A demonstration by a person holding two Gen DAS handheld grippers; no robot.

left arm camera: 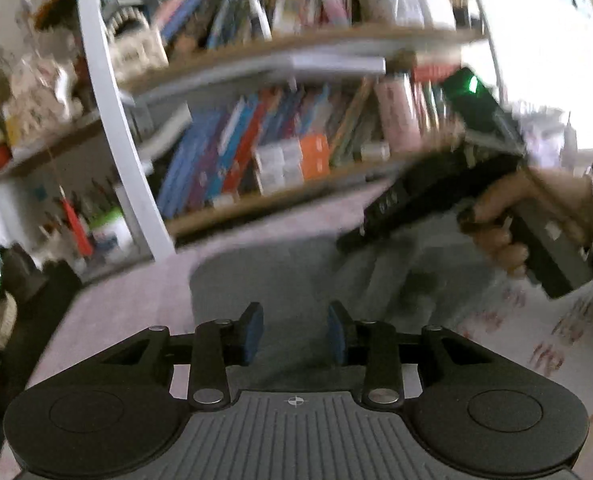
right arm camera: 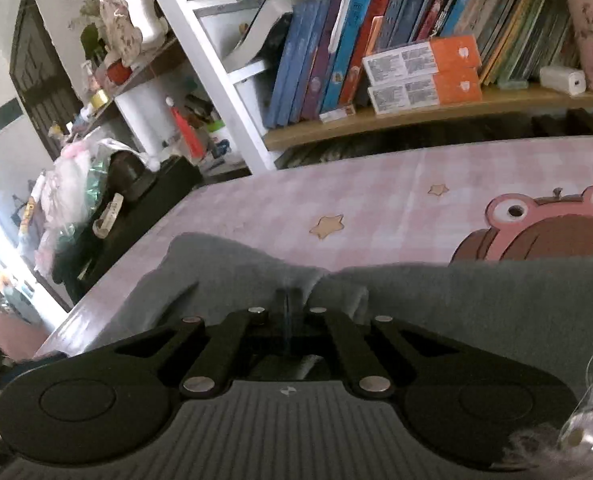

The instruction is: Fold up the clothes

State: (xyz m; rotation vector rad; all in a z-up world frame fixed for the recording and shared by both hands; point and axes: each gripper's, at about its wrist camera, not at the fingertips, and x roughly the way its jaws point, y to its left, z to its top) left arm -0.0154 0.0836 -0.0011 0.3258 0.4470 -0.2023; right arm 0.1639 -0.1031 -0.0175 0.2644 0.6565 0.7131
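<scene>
A grey-green garment (left arm camera: 280,280) lies on a pink checked sheet (left arm camera: 136,300). In the left wrist view my left gripper (left arm camera: 295,332) hovers over its near part, open, with nothing between the blue pads (left arm camera: 254,332). Further right in that view, a person's hand (left arm camera: 524,216) holds the other gripper tool (left arm camera: 428,196) above the cloth. In the right wrist view my right gripper (right arm camera: 287,320) is shut on a pinched fold of the grey-green garment (right arm camera: 476,300), which bunches up around the closed fingers. The left wrist view is motion-blurred.
A white-framed bookshelf (right arm camera: 376,60) full of books stands just behind the bed (right arm camera: 376,200). Clutter and a dark stand (right arm camera: 136,184) crowd the left side. The sheet carries stars and a cartoon figure (right arm camera: 548,228) at right. A pale furry item (right arm camera: 592,420) shows at the bottom right.
</scene>
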